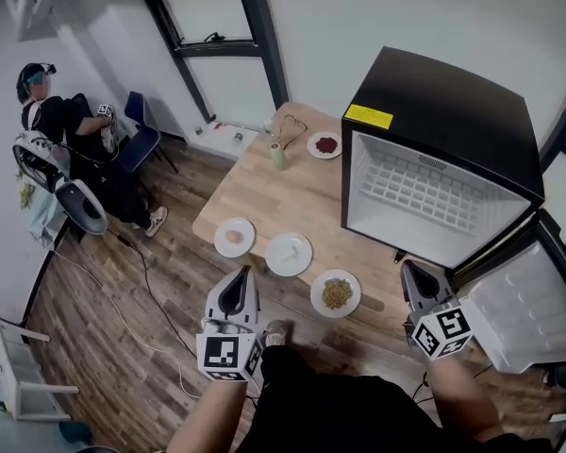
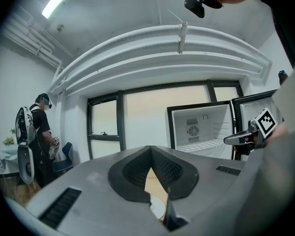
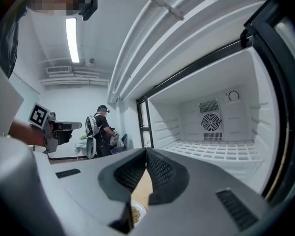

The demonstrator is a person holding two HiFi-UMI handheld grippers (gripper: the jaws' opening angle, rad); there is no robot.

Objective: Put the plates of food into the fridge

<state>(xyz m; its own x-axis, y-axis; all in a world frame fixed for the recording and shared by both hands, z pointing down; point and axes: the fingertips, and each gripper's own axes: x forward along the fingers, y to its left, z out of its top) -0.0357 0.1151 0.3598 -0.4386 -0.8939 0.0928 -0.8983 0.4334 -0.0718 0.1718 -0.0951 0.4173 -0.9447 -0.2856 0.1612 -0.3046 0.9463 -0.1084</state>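
Right gripper (image 1: 407,266), shut and empty like the left gripper (image 1: 244,272), is hovering nearer the grain plate (image 1: 336,293), which is lying to its left.

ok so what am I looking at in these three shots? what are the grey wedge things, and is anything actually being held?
There is no robot here. A person holds a two-jaw tool in each hand. The head view comes from a camera on their head looking down, and it shows the left gripper and the right gripper, each with a marker cube. The other two pictures come from cameras riding on those grippers, so the grey wedges are the jaws themselves. Both pairs are shut with nothing held.

On the wooden table are a plate with red food, a plate with an orange piece, a plate with a white piece, a plate of grains and a green cup-like item. The black fridge is at the table's right end, door open, shelf bare. Another person is at far left.
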